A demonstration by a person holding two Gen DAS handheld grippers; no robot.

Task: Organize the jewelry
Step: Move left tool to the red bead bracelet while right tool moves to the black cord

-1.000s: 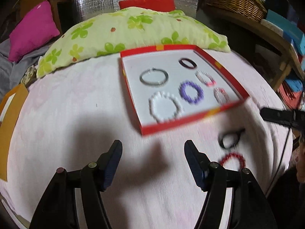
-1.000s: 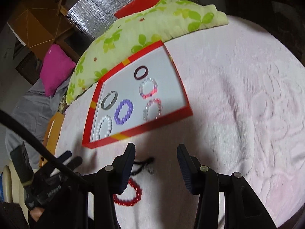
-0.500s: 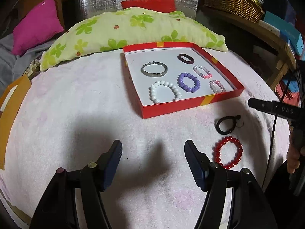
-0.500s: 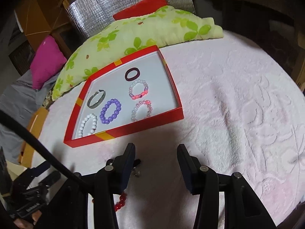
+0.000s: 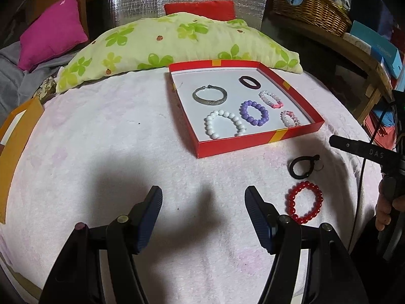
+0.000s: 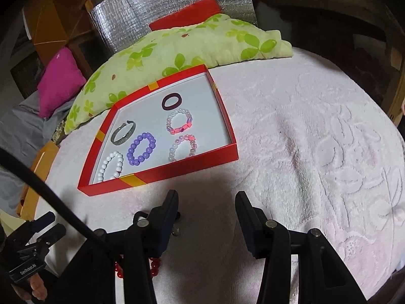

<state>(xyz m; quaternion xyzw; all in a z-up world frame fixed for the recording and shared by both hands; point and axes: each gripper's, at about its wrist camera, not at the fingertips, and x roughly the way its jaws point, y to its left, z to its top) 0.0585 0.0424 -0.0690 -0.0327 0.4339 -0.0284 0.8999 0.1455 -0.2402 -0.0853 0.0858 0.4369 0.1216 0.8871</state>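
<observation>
While half hidden — red bracelet (image 6: 154, 266).

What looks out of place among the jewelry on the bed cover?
Two pieces lie outside the red cardboard tray, on the pale pink cover: a black loop bracelet and a red beaded bracelet. The other six pieces lie inside the tray. Nothing looks damaged.

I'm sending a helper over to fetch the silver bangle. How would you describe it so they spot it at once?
Find the shallow red box on the pink towel, in front of the green floral pillow. The silver bangle lies in its far-left part, behind the white bead bracelet. It is the only smooth metal band there, with a gap in its ring; the others are beaded or dark.
</observation>
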